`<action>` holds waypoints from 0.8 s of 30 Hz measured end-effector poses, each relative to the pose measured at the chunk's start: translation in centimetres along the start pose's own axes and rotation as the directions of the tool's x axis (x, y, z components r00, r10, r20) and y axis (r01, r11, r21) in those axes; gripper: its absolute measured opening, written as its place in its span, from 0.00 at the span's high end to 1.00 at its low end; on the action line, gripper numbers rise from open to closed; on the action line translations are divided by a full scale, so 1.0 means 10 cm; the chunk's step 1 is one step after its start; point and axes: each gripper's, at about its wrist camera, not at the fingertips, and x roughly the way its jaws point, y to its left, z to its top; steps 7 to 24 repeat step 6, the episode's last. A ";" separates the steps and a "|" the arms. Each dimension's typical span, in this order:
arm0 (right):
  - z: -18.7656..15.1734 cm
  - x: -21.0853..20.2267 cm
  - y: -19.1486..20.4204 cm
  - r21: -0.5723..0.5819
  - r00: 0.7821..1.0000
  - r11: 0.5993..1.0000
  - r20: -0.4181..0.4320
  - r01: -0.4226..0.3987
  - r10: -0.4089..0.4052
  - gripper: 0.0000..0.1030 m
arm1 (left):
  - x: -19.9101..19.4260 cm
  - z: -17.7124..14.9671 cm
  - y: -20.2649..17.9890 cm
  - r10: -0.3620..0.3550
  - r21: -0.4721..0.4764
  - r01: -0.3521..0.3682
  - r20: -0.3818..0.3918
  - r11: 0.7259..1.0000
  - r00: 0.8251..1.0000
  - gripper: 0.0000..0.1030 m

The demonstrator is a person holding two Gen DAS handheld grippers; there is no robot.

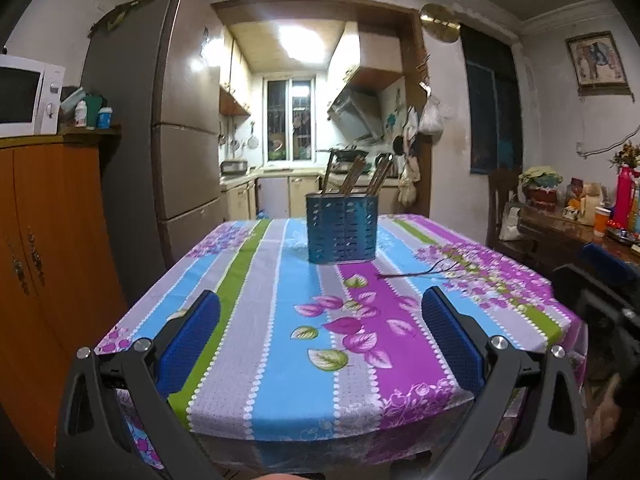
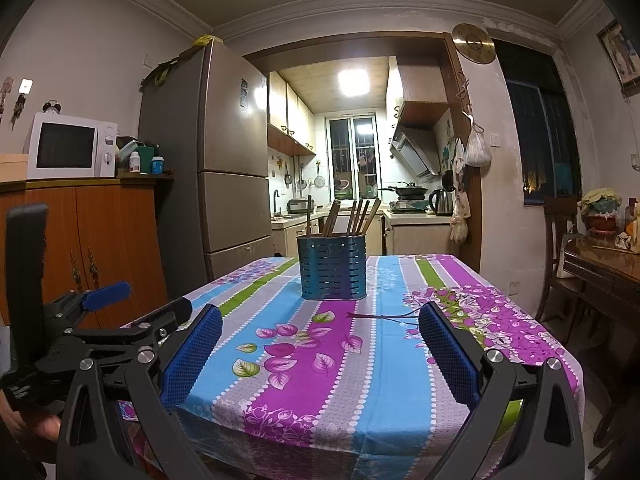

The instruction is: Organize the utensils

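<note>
Left hand-held gripper (image 1: 320,320) and right hand-held gripper (image 2: 320,330) near, both spread wide, nothing held. Surface (image 2: 400,380) under striped floral cloth. Blue utensil holder (image 2: 332,266) with chopsticks (image 2: 362,216) upright at far centre. Fridge (image 2: 224,176) far left, kitchen beyond.

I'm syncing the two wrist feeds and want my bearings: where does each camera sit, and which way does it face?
Left wrist: sits behind the open left gripper, near the table's near edge, facing along the table toward the blue utensil holder and the kitchen; the right gripper's body shows at the frame's right edge.
Right wrist: sits behind the open right gripper, facing the same way at the utensil holder; the left gripper shows at lower left.
Shared: table, utensil holder with chopsticks, fridge.
</note>
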 end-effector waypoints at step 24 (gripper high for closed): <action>0.01 -0.01 0.01 -0.008 1.000 1.000 0.006 0.006 -0.006 0.05 | 0.01 -0.01 0.02 0.027 -0.001 -0.027 -0.011 1.000 1.000 0.05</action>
